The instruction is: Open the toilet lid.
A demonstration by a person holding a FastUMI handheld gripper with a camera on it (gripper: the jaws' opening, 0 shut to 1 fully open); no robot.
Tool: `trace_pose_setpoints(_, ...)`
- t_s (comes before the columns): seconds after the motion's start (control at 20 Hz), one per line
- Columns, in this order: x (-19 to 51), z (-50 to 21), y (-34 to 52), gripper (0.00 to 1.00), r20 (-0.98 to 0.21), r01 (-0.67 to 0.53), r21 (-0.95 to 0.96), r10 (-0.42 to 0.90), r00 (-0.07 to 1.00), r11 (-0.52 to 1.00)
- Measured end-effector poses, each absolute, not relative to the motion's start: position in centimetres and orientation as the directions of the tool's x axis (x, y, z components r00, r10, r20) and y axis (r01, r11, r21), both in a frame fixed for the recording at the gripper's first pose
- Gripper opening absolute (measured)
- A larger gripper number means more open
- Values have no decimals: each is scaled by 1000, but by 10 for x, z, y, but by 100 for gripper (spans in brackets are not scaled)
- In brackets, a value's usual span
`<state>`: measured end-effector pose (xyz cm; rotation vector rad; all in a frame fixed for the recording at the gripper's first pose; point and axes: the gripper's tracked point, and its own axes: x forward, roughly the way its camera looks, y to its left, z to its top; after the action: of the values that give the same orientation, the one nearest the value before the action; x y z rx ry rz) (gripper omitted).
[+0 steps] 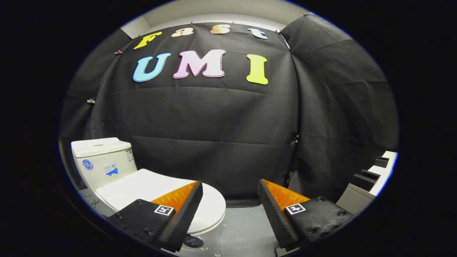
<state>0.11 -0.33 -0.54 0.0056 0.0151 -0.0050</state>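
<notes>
Black cloth point(214, 125) drapes the booth's back and right-hand walls, filling the middle and upper part of the frame, with a strip of pale wall or ceiling point(214, 10) showing above it at the top. Metal clips point(117, 52) pin the cloth along its upper left edge.

A white toilet point(117, 178) stands in the lower left of the frame, against the cloth. Its tank point(101, 160), at the left, carries stickers on the front face. The toilet lid point(150, 185) lies flat and closed over the bowl, reaching from the tank toward the lower centre of the frame. Pale grey floor point(242, 228) spreads along the bottom centre. At the lower right, a light-coloured ledge or set of steps point(378, 171) with dark blocks on it runs along the cloth.

The gripper point(230, 210) rises from the bottom of the frame with its fingers wide apart and nothing between them. The left finger point(182, 214) overlaps the front end of the lid in the picture; whether it touches cannot be told. The right finger point(278, 214) stands over bare floor, well clear of the toilet. A small dark round tag point(192, 242) sits on the floor just below the lid's front rim, beside the left finger.
</notes>
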Motion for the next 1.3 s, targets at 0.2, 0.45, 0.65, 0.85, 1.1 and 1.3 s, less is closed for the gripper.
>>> trace_pose_setpoints(0.2, 2, -9, -5, 97, -25, 9, 13, -9, 1000, 1000)
trace_pose_setpoints(0.45, 3, -20, -2, 97, -54, 4, 17, -3, 999, 1000)
trace_pose_setpoints(0.65, 5, -34, 2, 97, -87, 0, 23, 2, 996, 1000)
trace_pose_setpoints(0.85, 5, -55, 12, 98, -144, -20, 47, 27, 989, 999)
trace_pose_setpoints(1.1, 2, -98, 23, 98, -274, -38, 144, 77, 959, 989)
trace_pose_setpoints(1.3, -3, -131, 24, 98, -372, -10, 253, 107, 922, 967)
